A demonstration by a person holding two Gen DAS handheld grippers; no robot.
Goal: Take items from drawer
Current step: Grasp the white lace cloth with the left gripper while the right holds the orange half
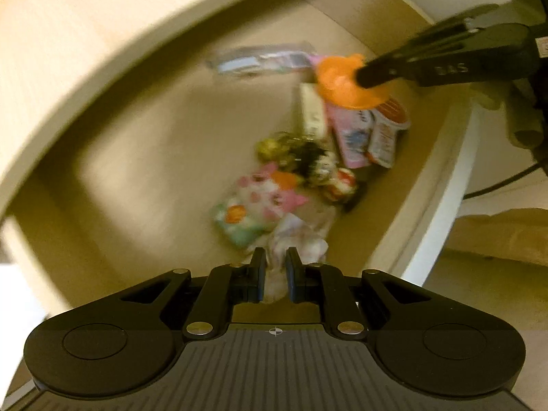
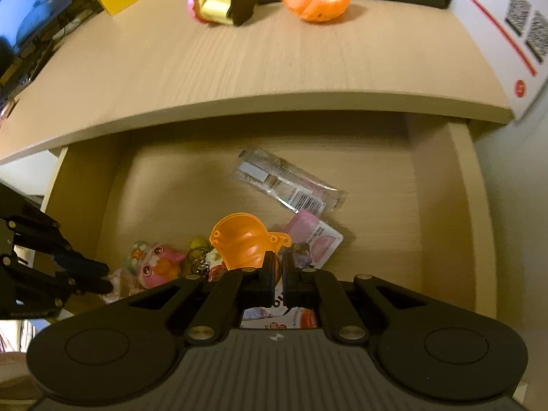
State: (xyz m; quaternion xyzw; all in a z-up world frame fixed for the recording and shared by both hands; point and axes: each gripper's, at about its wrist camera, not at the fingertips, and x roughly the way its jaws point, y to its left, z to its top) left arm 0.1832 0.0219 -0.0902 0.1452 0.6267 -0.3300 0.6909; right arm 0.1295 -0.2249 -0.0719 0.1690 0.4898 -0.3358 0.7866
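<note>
My right claw (image 2: 279, 270) is pinched on the edge of an orange shell (image 2: 245, 245). It holds the shell up, just over the pile in the open drawer (image 2: 469, 205). From my left camera I see the same shell at the tip of that claw, but my claw's arm hides part of it.

My left claw (image 1: 275, 274) points down into the drawer. Its two fingers are a little apart. A crumpled white bag (image 1: 298, 236) sits in the gap between them. That picture is blurry, so I cannot tell if the pads press on the bag.

The pile sits at the front of the drawer. I can make out a pink toy (image 2: 161, 263), a pink packet (image 2: 316, 238) and a clear wrapper (image 2: 287, 185) lying farther back by itself. Some small shiny things lie in the middle, but they are too smeared to name. My right claw covers the near part of the pile.

On the table (image 2: 239, 68) above the drawer lie another orange shell (image 2: 316, 3) and a pink and gold toy (image 2: 221, 0) on its side. A white box (image 2: 496, 27) is cut off at the right edge.
</note>
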